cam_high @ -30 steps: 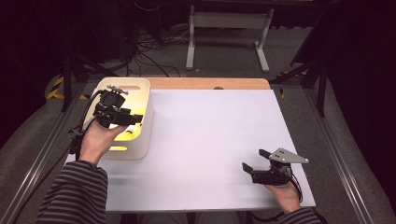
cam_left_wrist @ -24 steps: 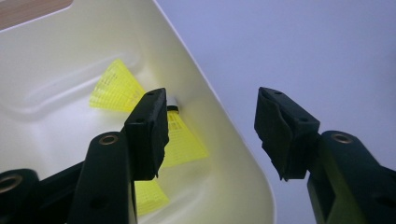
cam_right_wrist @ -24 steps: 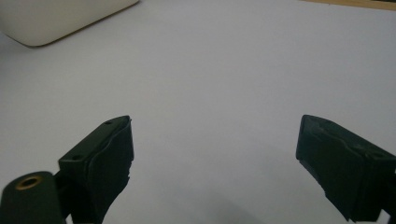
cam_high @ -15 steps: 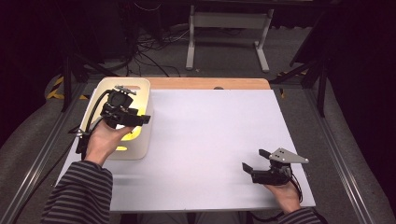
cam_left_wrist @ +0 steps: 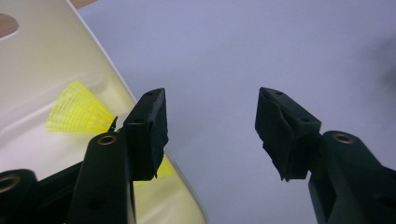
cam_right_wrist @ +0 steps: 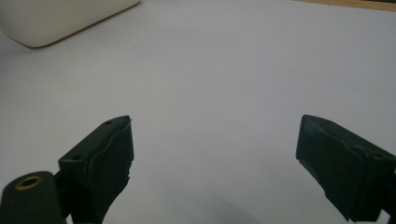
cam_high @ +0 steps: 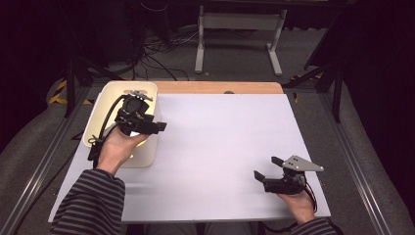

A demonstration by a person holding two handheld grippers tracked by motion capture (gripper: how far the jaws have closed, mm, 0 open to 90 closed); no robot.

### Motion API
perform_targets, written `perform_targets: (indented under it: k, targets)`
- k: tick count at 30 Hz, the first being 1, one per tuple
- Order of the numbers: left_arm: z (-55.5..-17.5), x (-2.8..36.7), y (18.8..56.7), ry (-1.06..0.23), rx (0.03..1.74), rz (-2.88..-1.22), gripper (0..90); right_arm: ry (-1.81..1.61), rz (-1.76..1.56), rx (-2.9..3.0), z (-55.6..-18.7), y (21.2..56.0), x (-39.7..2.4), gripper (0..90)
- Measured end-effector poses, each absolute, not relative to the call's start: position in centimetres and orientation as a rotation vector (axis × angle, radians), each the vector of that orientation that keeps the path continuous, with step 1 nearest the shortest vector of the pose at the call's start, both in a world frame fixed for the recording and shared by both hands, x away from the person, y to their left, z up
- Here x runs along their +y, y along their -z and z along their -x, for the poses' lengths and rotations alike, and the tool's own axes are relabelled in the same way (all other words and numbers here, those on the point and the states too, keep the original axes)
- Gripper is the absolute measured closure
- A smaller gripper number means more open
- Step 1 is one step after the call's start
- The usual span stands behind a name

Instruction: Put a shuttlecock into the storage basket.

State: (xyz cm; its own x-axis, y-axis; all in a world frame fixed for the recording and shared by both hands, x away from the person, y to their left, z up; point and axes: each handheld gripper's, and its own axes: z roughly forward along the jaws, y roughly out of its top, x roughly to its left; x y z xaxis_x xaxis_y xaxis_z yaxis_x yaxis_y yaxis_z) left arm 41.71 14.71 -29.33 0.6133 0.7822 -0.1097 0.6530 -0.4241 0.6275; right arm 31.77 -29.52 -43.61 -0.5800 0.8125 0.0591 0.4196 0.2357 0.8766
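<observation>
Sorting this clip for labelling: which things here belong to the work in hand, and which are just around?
In the job:
- left gripper, jaws open, over the bin's edge
- cream bin
- yellow shuttlecock lying in the bin

Just around:
- right gripper, open, resting on the white table
- metal stand and cables on the floor behind

A white surface (cam_high: 230, 147) with a strip of bare wood (cam_high: 215, 87) along its far edge stands on a grey carpeted floor (cam_high: 313, 58). Beyond it a pale metal stand (cam_high: 238, 22) rests among loose black cables (cam_high: 156, 49). The room behind lies in darkness, with light falling from above.
</observation>
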Motion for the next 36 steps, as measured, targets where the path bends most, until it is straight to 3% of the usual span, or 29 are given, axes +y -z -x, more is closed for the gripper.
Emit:
perform_targets:
  k: [36]
  targets:
    - [-39.4, 10.8, 31.2, -0.214, 1.001, -2.257, 43.3, -1.295, -1.132, 2.104, -31.7, 43.6, -29.5, 11.7]
